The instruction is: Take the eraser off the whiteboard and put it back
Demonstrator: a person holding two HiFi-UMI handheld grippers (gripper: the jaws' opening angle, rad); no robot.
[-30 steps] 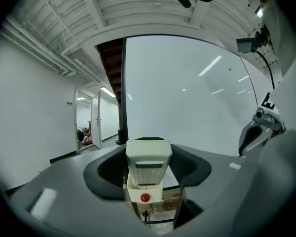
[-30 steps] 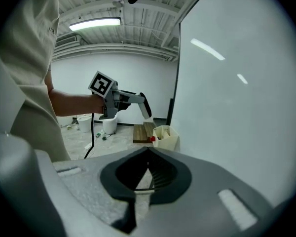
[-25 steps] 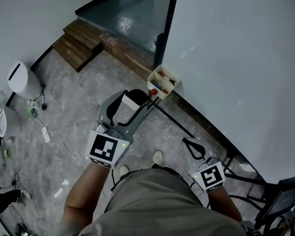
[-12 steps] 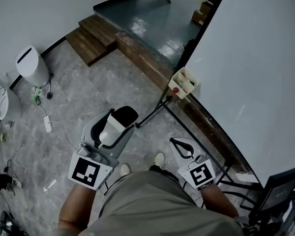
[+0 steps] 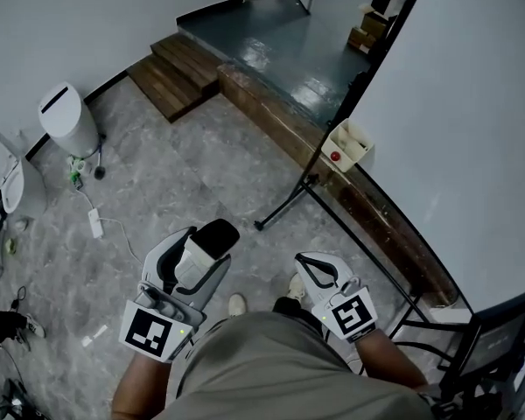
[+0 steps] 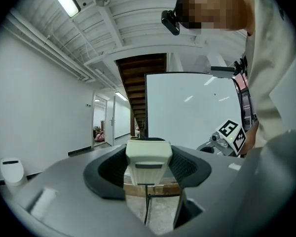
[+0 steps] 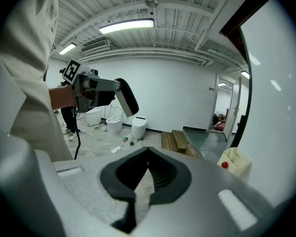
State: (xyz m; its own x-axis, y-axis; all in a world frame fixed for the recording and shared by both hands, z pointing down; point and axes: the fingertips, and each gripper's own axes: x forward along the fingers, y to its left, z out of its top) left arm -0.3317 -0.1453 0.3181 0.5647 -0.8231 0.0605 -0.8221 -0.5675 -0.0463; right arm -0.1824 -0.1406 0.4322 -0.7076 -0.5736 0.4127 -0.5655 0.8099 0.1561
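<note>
White plastic with a dark felt face — the eraser (image 6: 148, 158) sits between the jaws of the left tool (image 5: 197, 257), which stand wide and press on its two flanks. The white back looks toward the tool and the felt points away from it. I judge this hold is kept so the felt side can meet the whiteboard (image 5: 472, 147) first when it goes back. The tool lies level, low in front of the person, over the floor (image 5: 184, 182) and well apart from the board, so the eraser is off its place and not yet returned.

The right tool (image 5: 314, 268) is empty, its jaws drawn together with nothing between them. It tilts downward beside the body, probably just kept out of the way.

The eraser is blocky with rounded corners, smooth on the shell and matt on the felt. The jaw linings are dark and ribbed — made to grip. The board is a glossy pale sheet in a thin black frame on a black stand (image 5: 289, 201). A cream tray (image 5: 361, 137) hangs at its lower edge with something red in it. The floor is grey veined stone, and beyond it lie brown wooden steps (image 5: 179, 73).
</note>
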